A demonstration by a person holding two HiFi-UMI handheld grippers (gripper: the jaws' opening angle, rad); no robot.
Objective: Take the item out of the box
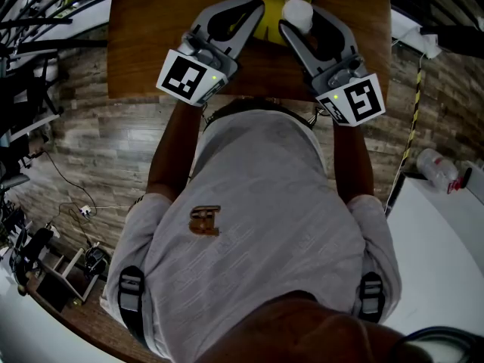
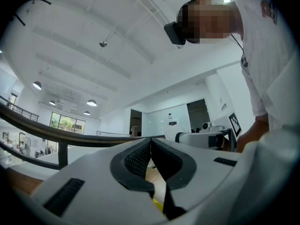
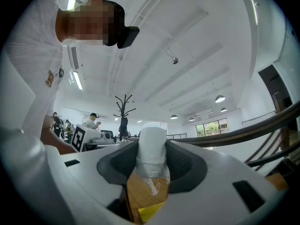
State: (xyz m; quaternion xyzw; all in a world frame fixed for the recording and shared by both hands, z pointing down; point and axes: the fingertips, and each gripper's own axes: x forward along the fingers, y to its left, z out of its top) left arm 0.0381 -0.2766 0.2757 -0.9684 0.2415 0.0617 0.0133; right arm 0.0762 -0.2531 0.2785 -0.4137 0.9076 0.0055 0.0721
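We hold the white item (image 3: 152,146) clamped in the right hand-held gripper (image 1: 299,20), just beside the yellow box (image 1: 266,23); the left hand-held gripper (image 2: 151,148) is closed and empty; we judge only set-down remains

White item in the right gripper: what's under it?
Under the white item, clamped in the right gripper, are the wooden table and a corner of the yellow box. The gripper covers the rest of the box, so its inside is hidden.

Your yellow box (image 1: 270,29) runs off the head view's top edge behind the right gripper (image 1: 299,15), whose jaws hide the sides of the white wrapped item (image 1: 297,10), too small to identify.
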